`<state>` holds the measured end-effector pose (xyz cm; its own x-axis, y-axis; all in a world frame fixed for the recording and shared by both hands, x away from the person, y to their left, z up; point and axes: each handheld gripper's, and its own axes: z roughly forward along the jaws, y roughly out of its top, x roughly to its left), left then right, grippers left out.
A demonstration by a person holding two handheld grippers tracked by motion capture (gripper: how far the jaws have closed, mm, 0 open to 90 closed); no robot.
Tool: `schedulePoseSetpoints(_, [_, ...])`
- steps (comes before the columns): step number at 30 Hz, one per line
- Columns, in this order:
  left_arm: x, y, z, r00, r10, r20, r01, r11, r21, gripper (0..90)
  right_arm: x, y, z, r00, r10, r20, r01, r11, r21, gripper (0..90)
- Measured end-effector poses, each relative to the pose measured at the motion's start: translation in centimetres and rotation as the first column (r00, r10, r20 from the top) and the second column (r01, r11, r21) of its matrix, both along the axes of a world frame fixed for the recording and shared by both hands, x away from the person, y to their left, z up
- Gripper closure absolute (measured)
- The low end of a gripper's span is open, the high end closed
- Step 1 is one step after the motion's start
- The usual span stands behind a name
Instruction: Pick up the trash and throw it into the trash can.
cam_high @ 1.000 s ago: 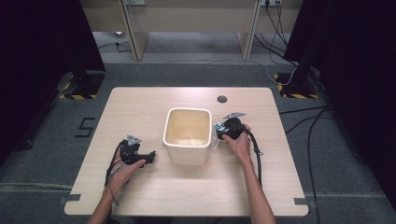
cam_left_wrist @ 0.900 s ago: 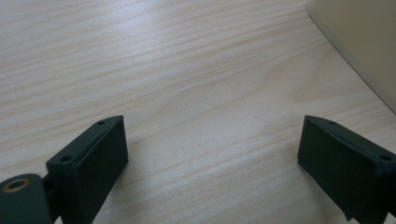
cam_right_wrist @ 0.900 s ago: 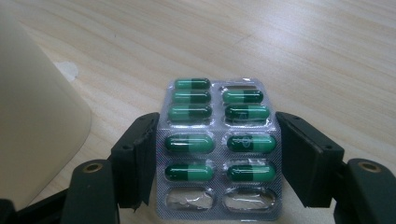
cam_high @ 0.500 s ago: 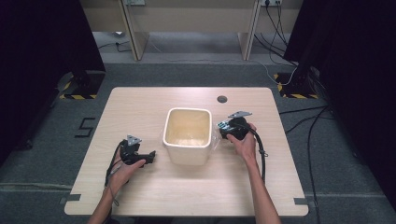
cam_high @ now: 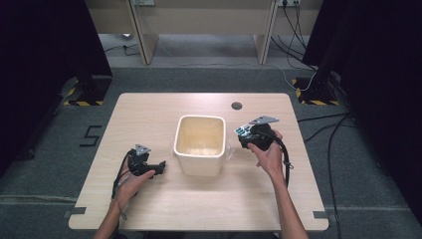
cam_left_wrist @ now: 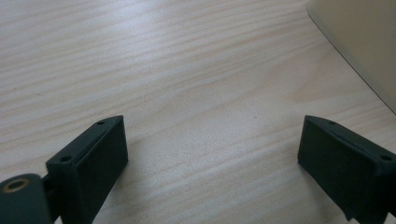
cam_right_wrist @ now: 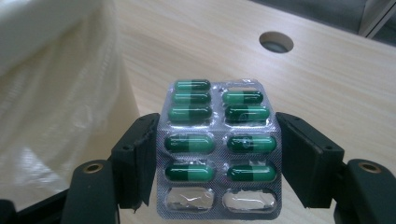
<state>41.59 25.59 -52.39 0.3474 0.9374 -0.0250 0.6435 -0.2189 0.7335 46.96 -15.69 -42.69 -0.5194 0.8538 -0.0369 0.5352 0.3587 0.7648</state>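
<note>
1. Pinched a blister pack point(cam_right_wrist: 218, 149) of green capsules between the right gripper point(cam_right_wrist: 219, 158) fingers point(cam_right_wrist: 140, 158), its side edges against both pads, top end jutting beyond the tips.
2. Held just beside the cream bin point(cam_high: 200, 144), above the counter point(cam_high: 149, 114).
3. Kept the left gripper point(cam_left_wrist: 212, 163) fingers point(cam_left_wrist: 93, 163) spread wide, nothing between them, low over bare counter near the bin's wall.

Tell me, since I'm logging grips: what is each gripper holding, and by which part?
The right gripper holds a blister pack of green capsules by its two long side edges. The left gripper is open and holds nothing.
</note>
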Motion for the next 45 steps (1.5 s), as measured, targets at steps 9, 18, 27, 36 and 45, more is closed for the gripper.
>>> schedulePoseSetpoints(9, [0.0,0.0,0.0,1.0000,0.000,0.000,0.000,1.0000,0.000,7.6,-1.0,0.3,3.1,0.9985,0.023,0.049,-0.024,0.9996,0.018,34.1])
schedulePoseSetpoints(18, [0.0,0.0,0.0,1.0000,-0.001,-0.001,0.001,1.0000,0.001,7.6,-1.5,0.3,6.1,0.9972,0.032,0.068,-0.032,0.9994,0.009,34.1])
schedulePoseSetpoints(27, [0.0,0.0,0.0,1.0000,-0.001,-0.001,0.001,1.0000,0.001,7.6,-2.1,0.8,8.0,0.9949,0.048,0.088,-0.049,0.9986,0.016,34.1])
schedulePoseSetpoints(36, [0.0,0.0,0.0,1.0000,-0.001,-0.002,0.001,1.0000,0.001,7.6,-2.9,2.7,9.4,0.9887,0.104,0.108,-0.105,0.9945,0.003,34.1])
schedulePoseSetpoints(45, [0.0,0.0,0.0,1.0000,-0.002,-0.002,0.002,1.0000,0.001,7.6,-3.2,5.3,9.7,0.9782,0.176,0.110,-0.176,0.9843,-0.008,34.1])
